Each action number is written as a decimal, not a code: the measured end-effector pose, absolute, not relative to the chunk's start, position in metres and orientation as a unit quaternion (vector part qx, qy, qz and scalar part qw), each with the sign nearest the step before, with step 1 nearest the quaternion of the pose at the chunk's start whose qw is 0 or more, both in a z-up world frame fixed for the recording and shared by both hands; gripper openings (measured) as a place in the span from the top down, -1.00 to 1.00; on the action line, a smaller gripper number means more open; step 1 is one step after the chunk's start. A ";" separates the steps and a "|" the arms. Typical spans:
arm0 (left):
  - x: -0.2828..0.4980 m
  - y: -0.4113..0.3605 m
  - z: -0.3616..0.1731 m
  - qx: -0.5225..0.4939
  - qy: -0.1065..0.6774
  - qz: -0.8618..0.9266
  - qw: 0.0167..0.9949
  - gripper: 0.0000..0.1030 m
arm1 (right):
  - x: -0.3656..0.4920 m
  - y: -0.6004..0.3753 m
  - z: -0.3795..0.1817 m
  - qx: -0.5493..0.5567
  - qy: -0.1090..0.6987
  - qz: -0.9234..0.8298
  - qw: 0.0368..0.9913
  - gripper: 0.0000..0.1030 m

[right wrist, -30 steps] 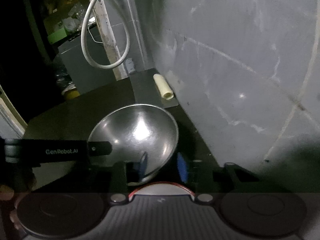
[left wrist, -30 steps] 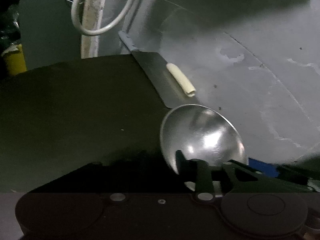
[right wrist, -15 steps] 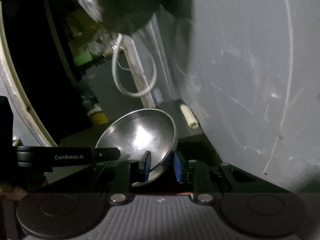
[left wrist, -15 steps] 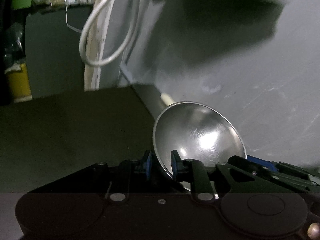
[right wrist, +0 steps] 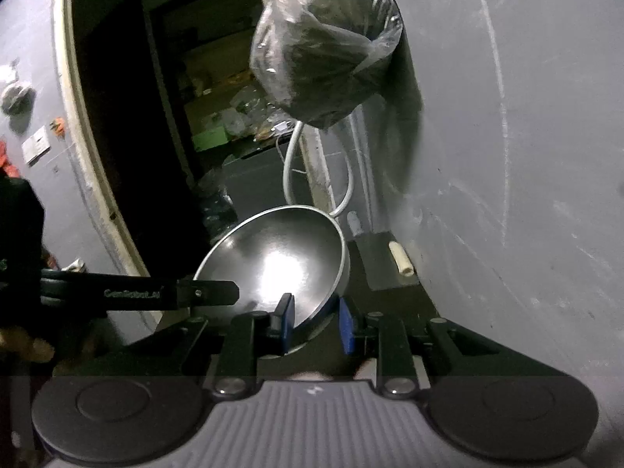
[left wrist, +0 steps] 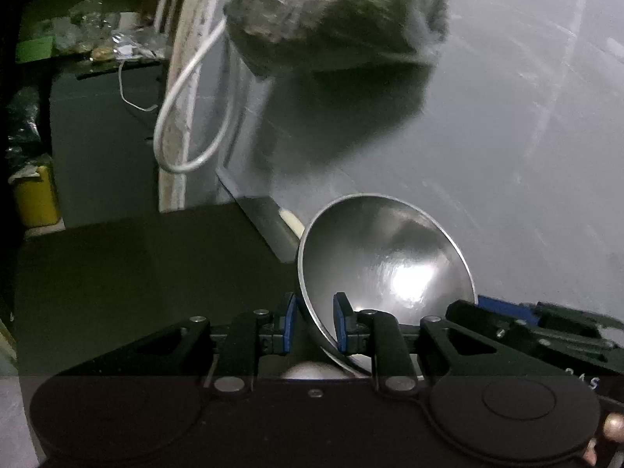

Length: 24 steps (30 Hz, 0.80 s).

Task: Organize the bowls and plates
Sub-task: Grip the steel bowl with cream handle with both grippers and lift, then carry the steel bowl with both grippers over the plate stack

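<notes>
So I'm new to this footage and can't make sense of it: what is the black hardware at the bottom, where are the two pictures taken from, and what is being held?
Each picture comes from a camera on a hand-held gripper, looking along its two fingers; a person holds one in each hand. The left gripper and right gripper each pinch the rim of one shiny steel bowl, on opposite sides, with blue pads. Below lies a dark counter with a small pale roll by the grey wall. A plastic-wrapped bundle hangs above.
</notes>
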State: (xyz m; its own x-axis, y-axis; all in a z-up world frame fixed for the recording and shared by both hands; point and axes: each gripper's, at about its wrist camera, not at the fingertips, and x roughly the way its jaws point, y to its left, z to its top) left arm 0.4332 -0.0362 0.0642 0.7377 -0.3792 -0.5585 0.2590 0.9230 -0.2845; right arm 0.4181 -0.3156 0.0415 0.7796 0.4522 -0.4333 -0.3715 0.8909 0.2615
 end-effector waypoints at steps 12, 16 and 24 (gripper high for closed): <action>0.365 -0.079 0.030 -0.052 0.403 -0.249 0.879 0.58 | 0.315 -0.357 0.009 0.127 0.321 0.179 0.921 0.46; 0.351 -0.093 0.017 -0.036 0.428 -0.263 0.864 0.58 | 0.296 -0.366 -0.002 0.141 0.346 0.167 0.912 0.46; 0.328 -0.104 0.003 -0.014 0.459 -0.275 0.845 0.58 | 0.273 -0.376 -0.019 0.154 0.385 0.160 0.896 0.46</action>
State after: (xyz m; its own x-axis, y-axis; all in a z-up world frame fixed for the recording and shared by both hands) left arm 0.3281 -0.1040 0.0027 0.4281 -0.4766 -0.7678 0.4511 0.8489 -0.2755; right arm 0.2732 -0.3759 -0.0194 0.6521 0.4064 -0.6400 -0.1686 0.9008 0.4002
